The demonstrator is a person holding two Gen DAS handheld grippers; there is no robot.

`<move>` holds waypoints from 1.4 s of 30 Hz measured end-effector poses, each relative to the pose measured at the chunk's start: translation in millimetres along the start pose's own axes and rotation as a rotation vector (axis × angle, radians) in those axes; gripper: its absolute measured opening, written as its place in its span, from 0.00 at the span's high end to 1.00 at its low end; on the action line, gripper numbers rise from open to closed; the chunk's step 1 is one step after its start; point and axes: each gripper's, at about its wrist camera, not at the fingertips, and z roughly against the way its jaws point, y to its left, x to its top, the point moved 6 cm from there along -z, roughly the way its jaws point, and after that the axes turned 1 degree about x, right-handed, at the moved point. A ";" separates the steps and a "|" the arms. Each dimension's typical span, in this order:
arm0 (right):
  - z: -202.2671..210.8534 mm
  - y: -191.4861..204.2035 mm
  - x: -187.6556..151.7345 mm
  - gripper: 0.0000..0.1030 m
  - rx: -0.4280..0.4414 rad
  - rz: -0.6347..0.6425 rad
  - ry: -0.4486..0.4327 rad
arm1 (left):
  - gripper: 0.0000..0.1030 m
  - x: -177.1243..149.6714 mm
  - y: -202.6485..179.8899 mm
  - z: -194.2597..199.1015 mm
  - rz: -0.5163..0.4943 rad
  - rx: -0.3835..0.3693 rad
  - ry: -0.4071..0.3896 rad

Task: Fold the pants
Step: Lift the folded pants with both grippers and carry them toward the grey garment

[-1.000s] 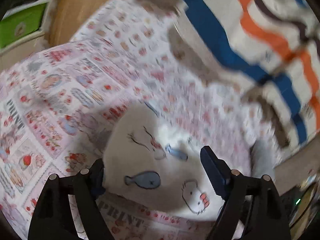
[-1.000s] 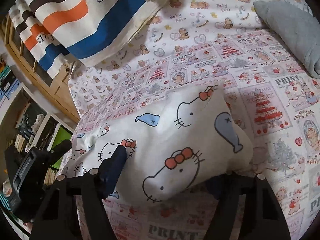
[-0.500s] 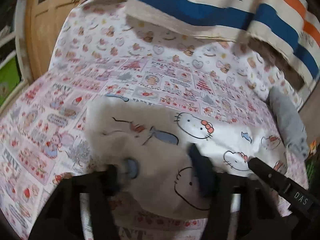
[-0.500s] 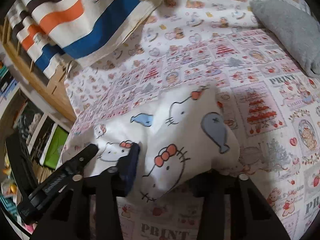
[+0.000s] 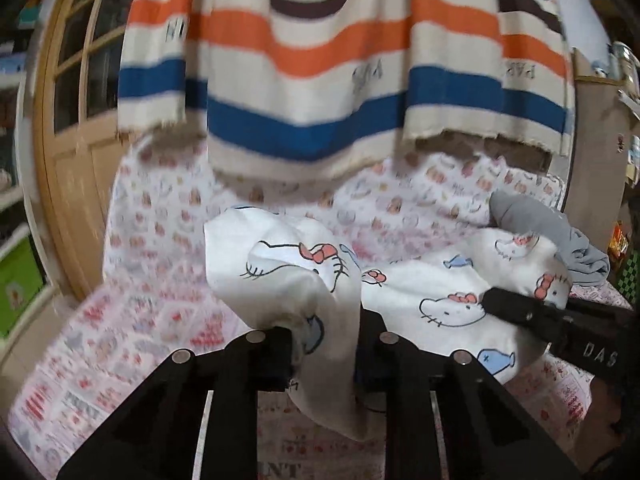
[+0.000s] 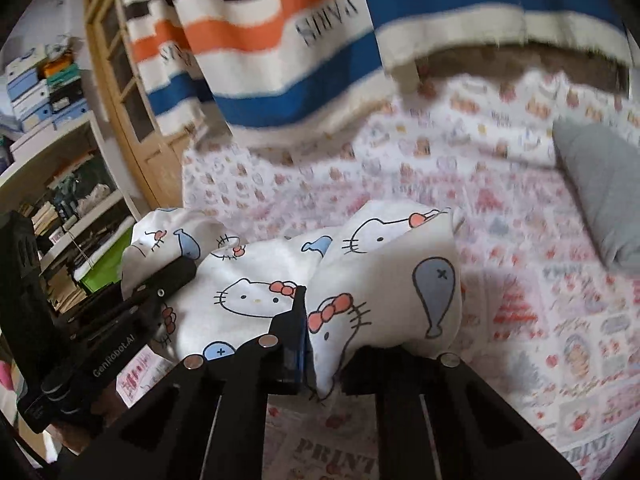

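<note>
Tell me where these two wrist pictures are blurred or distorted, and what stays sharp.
Left wrist view: striped blanket and printed bedsheet smeared by motion; white cat-print pants and the left tongs fairly crisp. Right wrist view: bedsheet blurred, pants and right tongs sharper. Both views show fisheye bending and dark corners.

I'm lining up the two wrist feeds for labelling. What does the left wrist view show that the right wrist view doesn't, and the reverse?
Only the left wrist view shows the left gripper from behind, shut on a bunched end of the white cat-print pants.

Only the right wrist view shows the shelves of boxes and books at its left edge, and the right gripper from behind, pinching the pants' other end.

Both show the pants, striped blanket, printed bedsheet, grey cushion, and the opposite gripper alongside.
</note>
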 end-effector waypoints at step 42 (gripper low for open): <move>160.3 -289.2 149.3 0.88 -0.682 0.080 -0.365 | 0.79 163.8 -355.6 -109.9 -0.153 -0.340 -0.220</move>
